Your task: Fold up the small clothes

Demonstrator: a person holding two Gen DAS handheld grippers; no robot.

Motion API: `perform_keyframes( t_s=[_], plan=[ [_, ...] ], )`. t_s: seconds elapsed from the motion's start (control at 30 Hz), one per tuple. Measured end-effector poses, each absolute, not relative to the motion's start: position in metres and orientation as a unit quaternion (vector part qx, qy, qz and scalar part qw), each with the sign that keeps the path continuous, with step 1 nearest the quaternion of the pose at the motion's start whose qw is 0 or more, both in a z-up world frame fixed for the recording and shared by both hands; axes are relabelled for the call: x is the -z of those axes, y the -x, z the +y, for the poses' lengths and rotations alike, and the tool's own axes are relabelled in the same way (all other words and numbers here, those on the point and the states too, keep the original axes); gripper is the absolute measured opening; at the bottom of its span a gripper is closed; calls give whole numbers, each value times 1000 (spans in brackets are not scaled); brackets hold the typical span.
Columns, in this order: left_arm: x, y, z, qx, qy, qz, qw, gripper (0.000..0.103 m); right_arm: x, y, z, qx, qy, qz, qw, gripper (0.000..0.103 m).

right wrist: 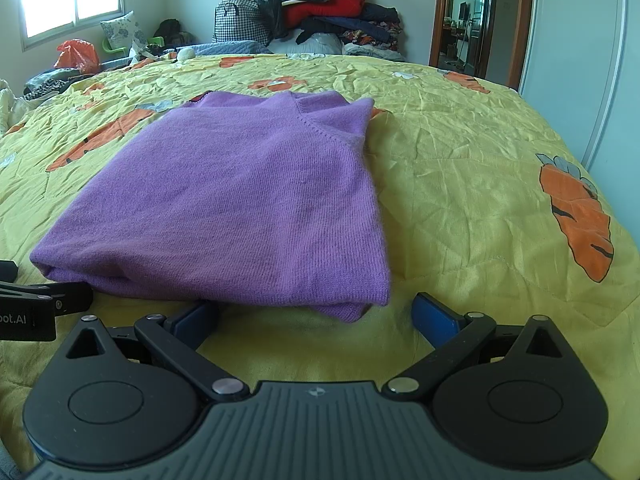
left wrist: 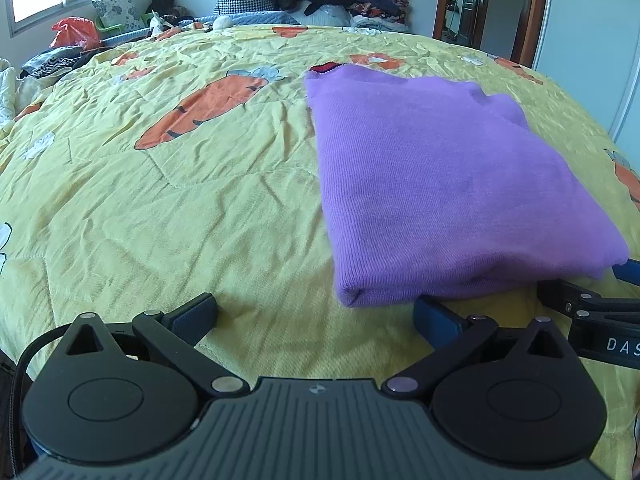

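A purple knit sweater (left wrist: 440, 184) lies folded into a rectangle on the yellow carrot-print bedspread (left wrist: 160, 200); it also shows in the right wrist view (right wrist: 240, 200). My left gripper (left wrist: 316, 312) is open and empty, just short of the sweater's near left corner. My right gripper (right wrist: 316, 312) is open and empty, at the sweater's near right corner, with the folded edge between its fingers' reach. The right gripper's body shows at the right edge of the left wrist view (left wrist: 592, 316). The left gripper's body shows at the left edge of the right wrist view (right wrist: 36, 308).
A pile of clothes and bags (right wrist: 320, 12) is stacked at the head of the bed. A pillow (right wrist: 120, 32) and an orange bag (right wrist: 78, 54) sit under the window at far left. A doorway (right wrist: 464, 16) and a white wardrobe (right wrist: 580, 60) stand at right.
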State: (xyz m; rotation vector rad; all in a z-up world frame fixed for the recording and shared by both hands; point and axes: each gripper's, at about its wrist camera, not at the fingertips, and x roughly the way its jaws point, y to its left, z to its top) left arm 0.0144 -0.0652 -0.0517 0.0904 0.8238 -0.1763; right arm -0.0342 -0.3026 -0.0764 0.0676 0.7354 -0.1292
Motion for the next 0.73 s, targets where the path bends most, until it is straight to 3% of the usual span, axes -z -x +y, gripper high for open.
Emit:
perform_keyframes(
  t_s=[0.73],
  plan=[
    [52, -13, -65, 94, -47, 392, 914, 103, 77, 35, -302, 63, -33, 359, 931, 103]
  ],
)
